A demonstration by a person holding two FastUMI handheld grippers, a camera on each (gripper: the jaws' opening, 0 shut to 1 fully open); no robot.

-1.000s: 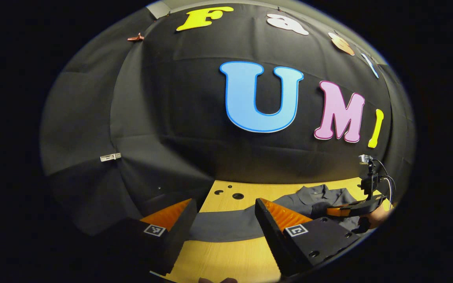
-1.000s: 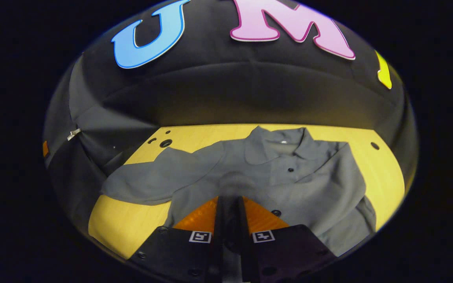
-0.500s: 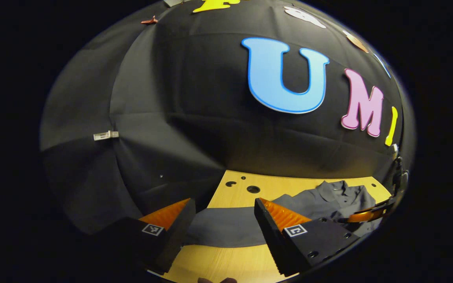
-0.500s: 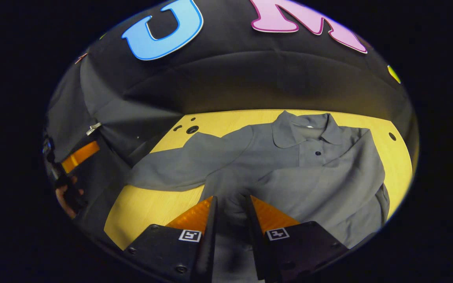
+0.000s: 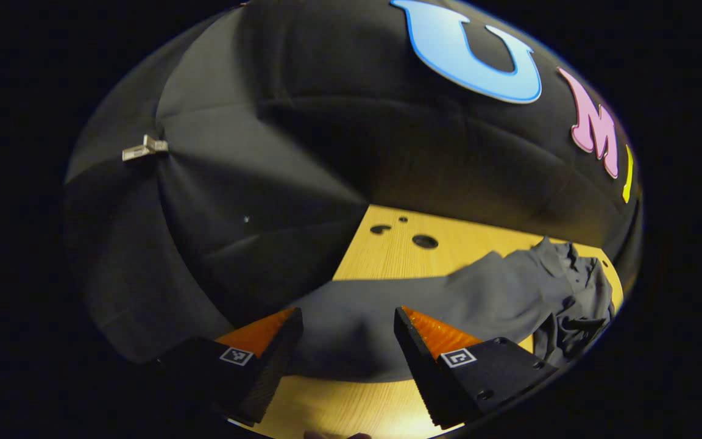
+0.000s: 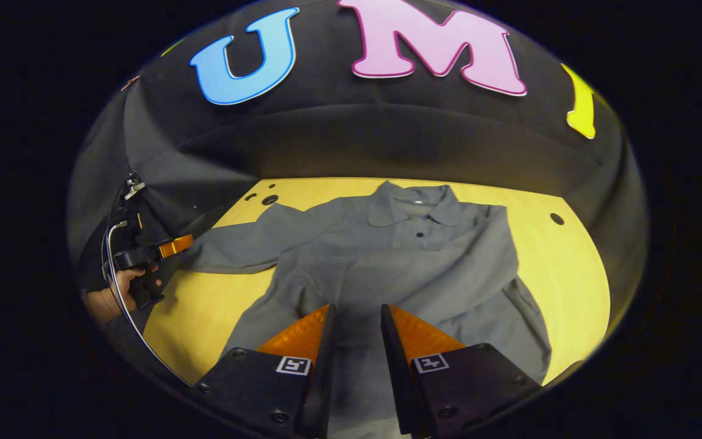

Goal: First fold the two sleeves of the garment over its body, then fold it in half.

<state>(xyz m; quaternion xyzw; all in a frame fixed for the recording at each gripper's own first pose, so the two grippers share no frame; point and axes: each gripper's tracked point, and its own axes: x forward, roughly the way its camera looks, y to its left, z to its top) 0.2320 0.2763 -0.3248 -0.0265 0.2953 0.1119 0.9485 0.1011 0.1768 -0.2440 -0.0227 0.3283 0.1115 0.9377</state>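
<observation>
Reaching toward the cuff end of a sleeve, the left gripper (image 5: pixel 346 332) holds its two fingers wide apart at the bottom of the left gripper view, with nothing between them but the cloth lying beyond; that spread looks readied to close on the sleeve edge. Just past the fingers the outstretched grey fabric sleeve (image 5: pixel 381 305) runs across the lower middle of the frame toward the bunched body at lower right, lying on the yellow wooden tabletop (image 5: pixel 400 256), which has a few dark round holes near its far edge.

At the bottom centre of the right gripper view the right gripper (image 6: pixel 356 317) has its fingers parted by a narrow gap; whether they touch the cloth below I cannot tell, but nothing appears clamped. It hangs over the lower front of the grey collared button shirt (image 6: pixel 412 256), which lies face up across the middle of the frame, collar toward the far wall. The other sleeve (image 6: pixel 479 262) already seems to lie folded across the body at right, so the task looks partway through its first step. At far left a hand (image 6: pixel 119 292) holds the left gripper beside the stretched sleeve's end
</observation>
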